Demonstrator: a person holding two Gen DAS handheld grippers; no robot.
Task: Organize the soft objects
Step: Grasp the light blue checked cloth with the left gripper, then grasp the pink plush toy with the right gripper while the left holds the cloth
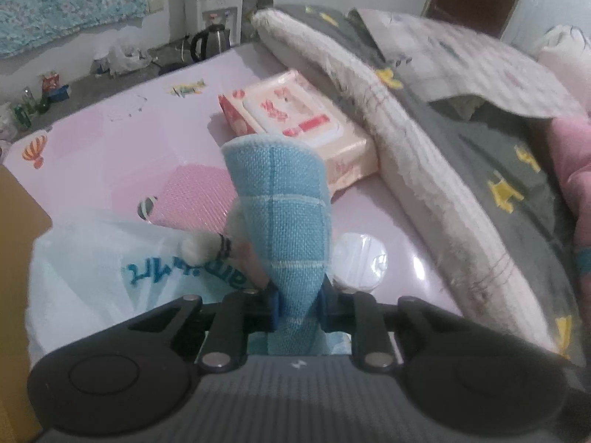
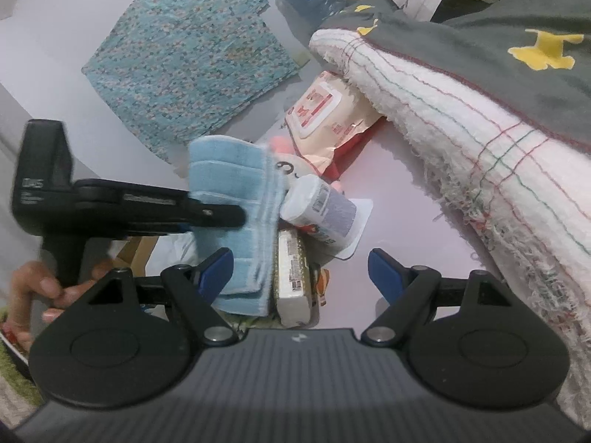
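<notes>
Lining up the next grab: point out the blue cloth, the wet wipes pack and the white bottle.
blue cloth (image 1: pixel 291 229): left wrist view, middle of the checked fabric.
wet wipes pack (image 1: pixel 291 114): left wrist view, white lid on top.
white bottle (image 2: pixel 317 203): right wrist view, middle of its labelled side.

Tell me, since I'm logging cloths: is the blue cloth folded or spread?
Folded: the blue cloth shows stacked layers at its edge, pinched in the left gripper.
</notes>
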